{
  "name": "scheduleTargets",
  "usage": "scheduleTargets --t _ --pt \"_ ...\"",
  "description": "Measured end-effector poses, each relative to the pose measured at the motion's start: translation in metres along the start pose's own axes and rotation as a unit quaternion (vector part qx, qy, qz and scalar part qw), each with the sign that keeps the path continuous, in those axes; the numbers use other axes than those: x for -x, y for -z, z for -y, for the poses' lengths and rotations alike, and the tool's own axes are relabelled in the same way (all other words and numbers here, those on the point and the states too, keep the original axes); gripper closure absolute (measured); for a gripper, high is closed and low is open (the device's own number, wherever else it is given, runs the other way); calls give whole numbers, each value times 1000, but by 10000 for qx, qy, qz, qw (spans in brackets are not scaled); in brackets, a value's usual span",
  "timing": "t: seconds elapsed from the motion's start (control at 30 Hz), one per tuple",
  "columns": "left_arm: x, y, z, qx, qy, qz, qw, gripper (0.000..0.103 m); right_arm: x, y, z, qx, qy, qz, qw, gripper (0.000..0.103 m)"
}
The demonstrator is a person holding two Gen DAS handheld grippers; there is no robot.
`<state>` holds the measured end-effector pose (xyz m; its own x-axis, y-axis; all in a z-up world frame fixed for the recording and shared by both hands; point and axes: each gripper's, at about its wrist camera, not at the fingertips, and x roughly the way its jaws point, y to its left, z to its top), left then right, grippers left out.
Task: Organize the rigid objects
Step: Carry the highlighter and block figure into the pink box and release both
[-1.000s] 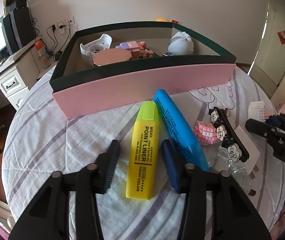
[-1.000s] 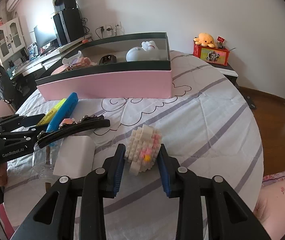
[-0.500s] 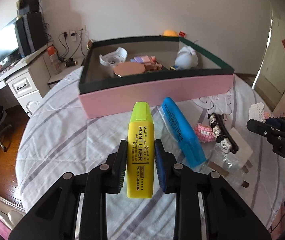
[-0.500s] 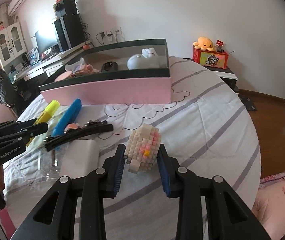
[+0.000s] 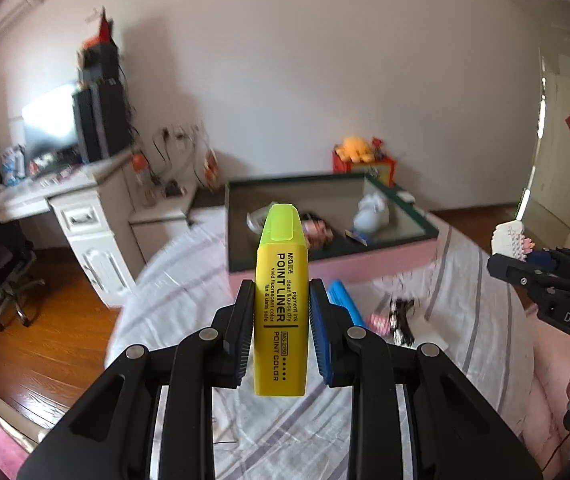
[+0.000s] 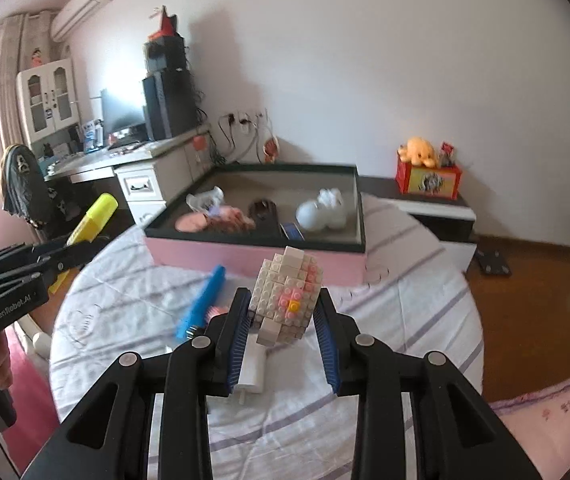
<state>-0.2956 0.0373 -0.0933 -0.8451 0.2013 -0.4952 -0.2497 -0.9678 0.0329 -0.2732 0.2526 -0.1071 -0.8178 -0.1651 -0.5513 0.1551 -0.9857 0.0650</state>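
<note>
My left gripper (image 5: 281, 312) is shut on a yellow highlighter (image 5: 281, 296) and holds it high above the table; it also shows in the right wrist view (image 6: 89, 224). My right gripper (image 6: 285, 320) is shut on a white and pink brick figure (image 6: 287, 300), lifted above the table; the figure shows at the right of the left wrist view (image 5: 511, 240). The pink box with a dark rim (image 6: 253, 254) lies ahead and holds several objects, among them a white figurine (image 6: 321, 214). A blue highlighter (image 6: 201, 304) lies on the cloth.
A black hair clip (image 5: 401, 316) and a small pink brick piece (image 5: 377, 322) lie on the striped tablecloth (image 6: 405, 308) beside the blue highlighter. A white desk (image 5: 85, 216) stands to the left. A red box with an orange plush (image 6: 425, 172) stands behind the table.
Both grippers have risen well above the table, carrying the yellow highlighter and the brick figure. The left gripper closed on the highlighter one second ago.
</note>
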Motion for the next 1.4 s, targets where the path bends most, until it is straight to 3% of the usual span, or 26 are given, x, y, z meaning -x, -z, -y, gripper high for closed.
scheduleTargets --t 0.43,0.8,1.1,1.4 --pt "77 -24 -1 -76 -326 743 9967 77 77 -38 -45 520 15 955 9941 70" --pt "116 -33 -9 -134 -634 1127 9915 77 96 -45 -59 672 -38 1133 9913 70" --pt "106 -40 -10 -220 -752 1097 9909 77 92 -48 -58 674 -30 1132 9913 70" --pt "60 -59 2 -394 -660 927 9927 76 63 -60 -46 682 -14 991 9927 70"
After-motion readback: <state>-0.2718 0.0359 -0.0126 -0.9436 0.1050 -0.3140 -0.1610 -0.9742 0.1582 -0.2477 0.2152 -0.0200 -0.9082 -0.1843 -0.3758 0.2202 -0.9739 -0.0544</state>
